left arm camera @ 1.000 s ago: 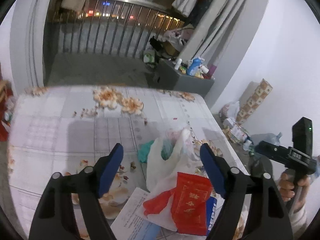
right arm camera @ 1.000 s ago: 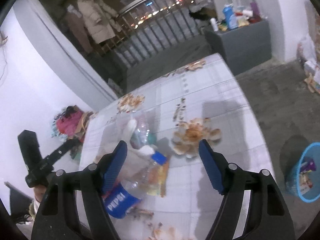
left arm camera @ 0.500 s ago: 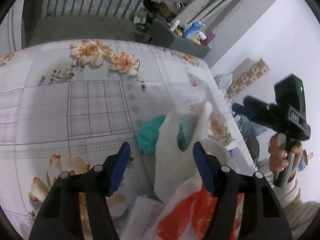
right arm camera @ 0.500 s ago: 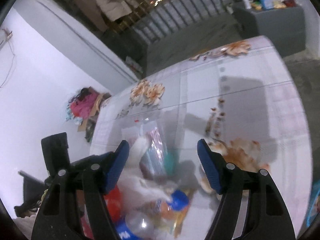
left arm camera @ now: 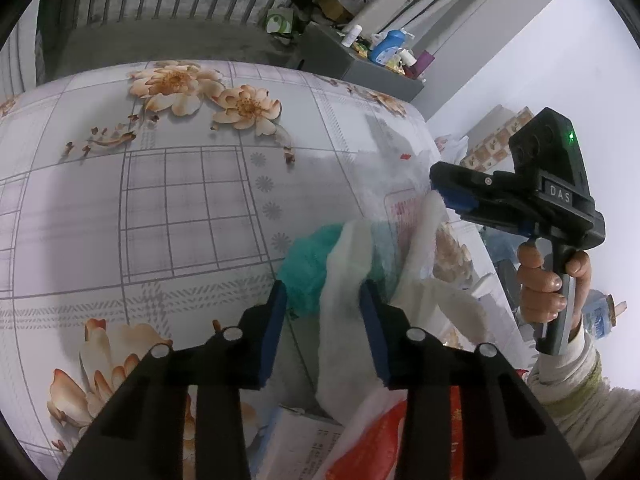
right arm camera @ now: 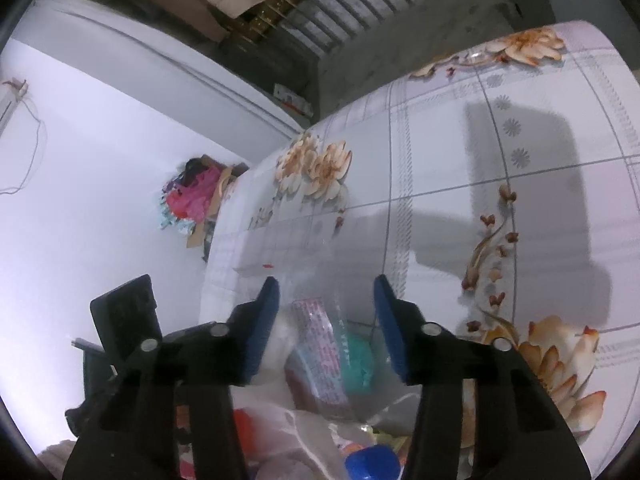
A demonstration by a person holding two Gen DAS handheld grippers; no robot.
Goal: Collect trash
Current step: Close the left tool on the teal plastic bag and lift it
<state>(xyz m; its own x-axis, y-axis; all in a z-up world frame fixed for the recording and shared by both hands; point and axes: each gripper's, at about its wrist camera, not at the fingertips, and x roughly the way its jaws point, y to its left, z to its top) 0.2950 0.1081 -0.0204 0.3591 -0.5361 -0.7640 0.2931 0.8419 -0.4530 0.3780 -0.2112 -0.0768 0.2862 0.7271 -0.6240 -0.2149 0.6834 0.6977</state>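
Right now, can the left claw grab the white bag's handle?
Probably yes. The left claw, whose jaws have just been closing, already has the white bag's handle standing between its blue fingers, beside the green wad. Nothing blocks it.

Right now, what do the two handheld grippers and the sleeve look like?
Each gripper, left gripper and right gripper, is black plastic with blue-padded fingers and silver pivot pins. The right one carries a DAS label and a green light. The sleeve is cream knit.
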